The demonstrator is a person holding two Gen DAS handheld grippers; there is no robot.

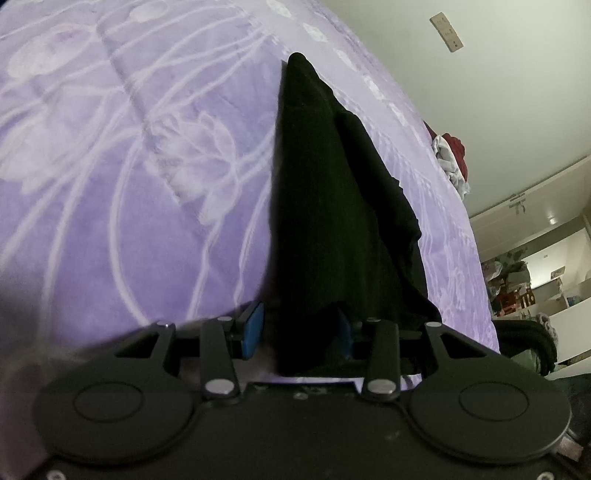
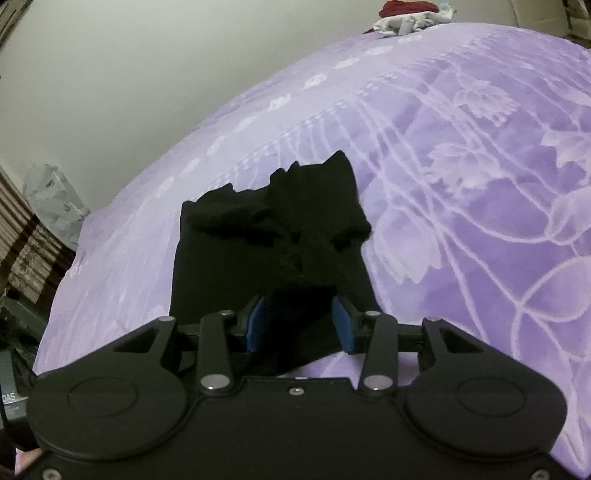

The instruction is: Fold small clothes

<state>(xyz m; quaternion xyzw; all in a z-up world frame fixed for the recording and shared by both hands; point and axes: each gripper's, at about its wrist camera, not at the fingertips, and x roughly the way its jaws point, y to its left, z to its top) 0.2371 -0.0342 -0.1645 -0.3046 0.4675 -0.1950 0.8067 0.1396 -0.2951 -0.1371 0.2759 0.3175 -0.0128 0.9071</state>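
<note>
On purple bedspread (image 2: pixel 461 229), black garment (image 2: pixel 266 243)

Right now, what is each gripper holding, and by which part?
Both hold the black garment. The right gripper pinches a bunched edge; the left gripper has an edge between its jaws, grip unclear.

The bed (image 1: pixel 129 155) lies bare and flat to the left of the black cloth (image 1: pixel 332 206) in the left wrist view, wide open for a tool to sweep. On its other side only a narrow strip of bedspread runs to the bed's edge, with a wall behind. A heap of clothes (image 2: pixel 410 16) sits at the far corner, well apart from the cloth.
</note>
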